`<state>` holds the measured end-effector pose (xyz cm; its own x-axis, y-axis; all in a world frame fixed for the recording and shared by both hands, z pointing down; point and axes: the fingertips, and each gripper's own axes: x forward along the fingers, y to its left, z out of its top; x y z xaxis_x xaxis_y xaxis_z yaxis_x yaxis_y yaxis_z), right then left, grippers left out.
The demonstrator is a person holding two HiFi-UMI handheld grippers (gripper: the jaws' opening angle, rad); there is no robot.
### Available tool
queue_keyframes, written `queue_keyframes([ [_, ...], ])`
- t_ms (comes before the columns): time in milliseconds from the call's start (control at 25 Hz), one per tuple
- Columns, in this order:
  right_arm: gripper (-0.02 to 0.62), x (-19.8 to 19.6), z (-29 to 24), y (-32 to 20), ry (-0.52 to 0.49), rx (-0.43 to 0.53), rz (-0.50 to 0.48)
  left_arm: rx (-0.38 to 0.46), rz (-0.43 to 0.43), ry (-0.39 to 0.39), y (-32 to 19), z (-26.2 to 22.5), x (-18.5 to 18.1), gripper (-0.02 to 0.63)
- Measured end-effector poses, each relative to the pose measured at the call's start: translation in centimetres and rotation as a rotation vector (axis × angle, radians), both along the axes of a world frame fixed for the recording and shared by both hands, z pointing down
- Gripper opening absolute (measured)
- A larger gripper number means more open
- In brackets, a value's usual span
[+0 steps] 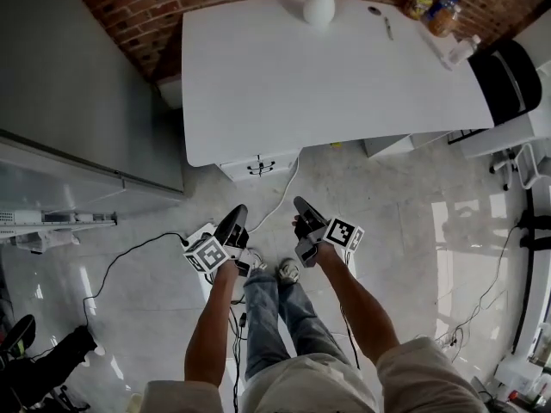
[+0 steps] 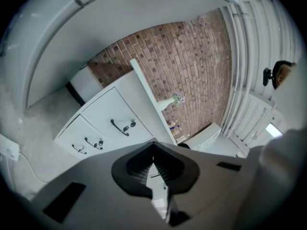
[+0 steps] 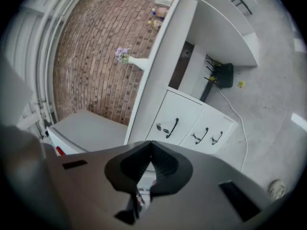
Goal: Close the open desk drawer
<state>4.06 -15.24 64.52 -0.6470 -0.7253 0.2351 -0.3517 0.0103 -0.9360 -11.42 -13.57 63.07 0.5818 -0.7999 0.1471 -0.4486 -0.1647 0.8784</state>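
Note:
A white drawer unit (image 1: 258, 163) stands under the near edge of the white desk (image 1: 344, 84), ahead of both grippers. In the left gripper view the drawer unit (image 2: 103, 123) shows three black handles; the part with the two smaller handles stands a little forward of the part with the larger handle. The right gripper view shows the same unit (image 3: 192, 123) and step. My left gripper (image 1: 234, 218) and right gripper (image 1: 301, 205) hang side by side above the floor, short of the unit. Both the left gripper (image 2: 153, 147) and the right gripper (image 3: 150, 146) are shut and hold nothing.
A white vase (image 1: 319, 3), bottles (image 1: 435, 11) and a pen lie on the desk. A black chair (image 1: 508, 76) stands at the right, a grey cabinet (image 1: 69, 84) at the left. A white cable (image 1: 284, 198) and black cables (image 1: 129, 256) run over the floor near my feet.

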Motion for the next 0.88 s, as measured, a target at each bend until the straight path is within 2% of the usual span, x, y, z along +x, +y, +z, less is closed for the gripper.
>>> queue_keyframes([
  [160, 0.017, -0.1, -3.2, 0.2, 0.216, 0.116, -0.102, 0.05, 0.006, -0.147, 0.1, -3.5, -0.4, 0.012],
  [320, 0.017, 0.0, -7.5, 0.9, 0.423, 0.265, -0.174, 0.154, 0.087, -0.347, 1.2, -7.2, 0.6, 0.012],
  [400, 0.017, 0.3, -10.0, 1.4, 0.509, 0.343, -0.184, 0.216, 0.101, -0.46, 1.7, -9.8, 1.0, 0.012],
  [520, 0.017, 0.7, -14.5, 2.3, 0.654, 0.478, -0.177, 0.308, 0.074, -0.598, 2.7, -14.5, 1.1, 0.012],
  [720, 0.017, -0.3, -21.3, 4.5, 0.913, 0.711, -0.235, 0.441, 0.058, -0.751, 4.7, -21.3, 2.2, 0.012],
  [800, 0.017, -1.1, -23.6, 5.8, 0.977, 0.795, -0.263, 0.469, 0.051, -0.794, 5.6, -23.2, 2.7, 0.012],
  [880, 0.017, -1.7, -25.3, 7.1, 0.998, 0.839, -0.281, 0.495, 0.044, -0.81, 6.8, -24.7, 3.1, 0.012],
])
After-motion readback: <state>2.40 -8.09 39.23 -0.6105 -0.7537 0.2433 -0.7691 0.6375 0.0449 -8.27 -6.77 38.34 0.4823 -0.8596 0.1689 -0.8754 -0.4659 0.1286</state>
